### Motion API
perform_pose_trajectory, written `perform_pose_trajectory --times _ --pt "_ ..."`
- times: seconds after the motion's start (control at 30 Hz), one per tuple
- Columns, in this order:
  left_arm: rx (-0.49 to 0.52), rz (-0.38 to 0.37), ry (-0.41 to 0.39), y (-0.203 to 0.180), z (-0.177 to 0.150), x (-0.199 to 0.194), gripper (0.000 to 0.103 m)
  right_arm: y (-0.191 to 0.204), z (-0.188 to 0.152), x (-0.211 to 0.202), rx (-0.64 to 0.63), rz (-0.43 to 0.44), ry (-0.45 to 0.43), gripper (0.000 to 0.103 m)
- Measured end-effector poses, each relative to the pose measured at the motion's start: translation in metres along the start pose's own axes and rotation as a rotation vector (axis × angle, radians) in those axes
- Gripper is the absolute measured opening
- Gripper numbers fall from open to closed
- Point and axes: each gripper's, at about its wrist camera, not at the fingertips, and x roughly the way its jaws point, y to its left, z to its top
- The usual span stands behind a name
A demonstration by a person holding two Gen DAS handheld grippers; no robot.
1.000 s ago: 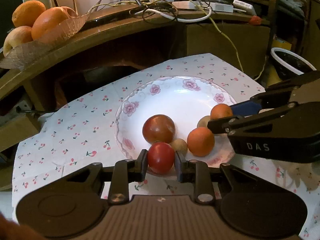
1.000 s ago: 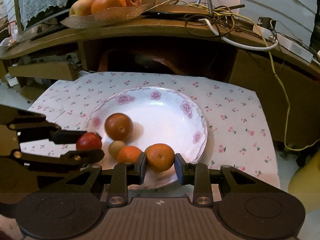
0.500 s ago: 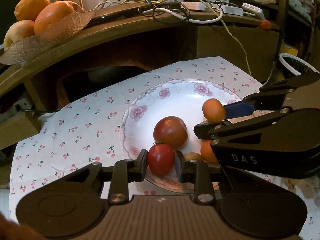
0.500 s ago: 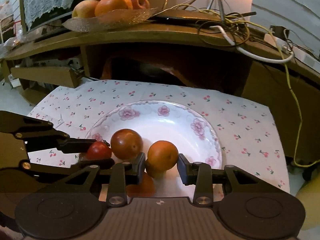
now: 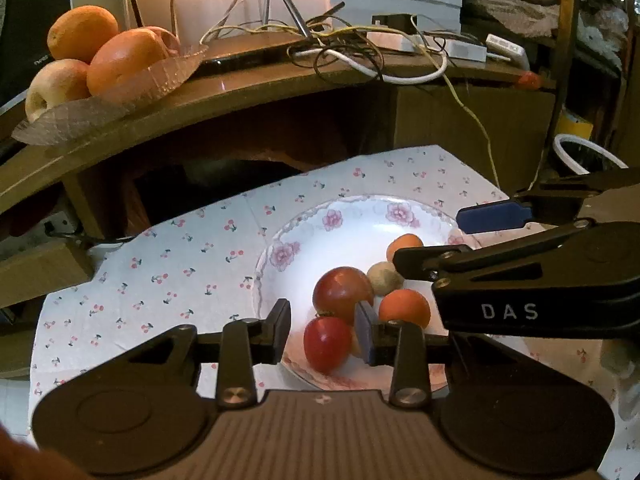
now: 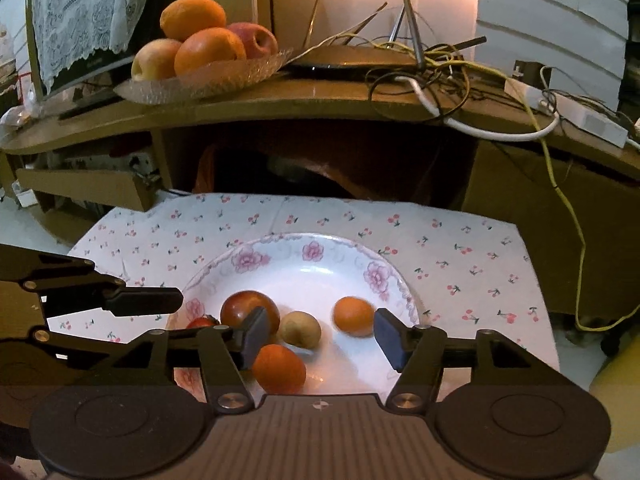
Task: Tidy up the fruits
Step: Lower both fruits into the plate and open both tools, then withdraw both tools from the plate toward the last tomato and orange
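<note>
Both grippers crowd the floral plate's near rim – left gripper just opening, red tomato loose between its fingers; right gripper just opened wide, orange free beside one pad. "DAS" reads on the right gripper – far half of plate bare, tomato half hidden in right view

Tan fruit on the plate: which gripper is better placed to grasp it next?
Probably right. The right gripper, jaws just opened, has the tan fruit framed between them. The left gripper, also just opening, has the red tomato between its jaws, with a larger red fruit before the tan one.
</note>
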Motion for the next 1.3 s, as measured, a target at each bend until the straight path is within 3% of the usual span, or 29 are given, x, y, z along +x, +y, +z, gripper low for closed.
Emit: perform_pose_trajectory --times 0.67,1.3 --pt "-0.028 0.008 -0.062 -0.006 -0.007 -0.055 0.044 -0.002 -0.011 -0.061 0.07 -0.047 -0.079 0.062" --pt "-0.057 -0.02 -0.045 -0.034 -0.046 -0.108 0.044 0.017 -0.056 -0.119 0.072 -0.013 -0.043 0.062"
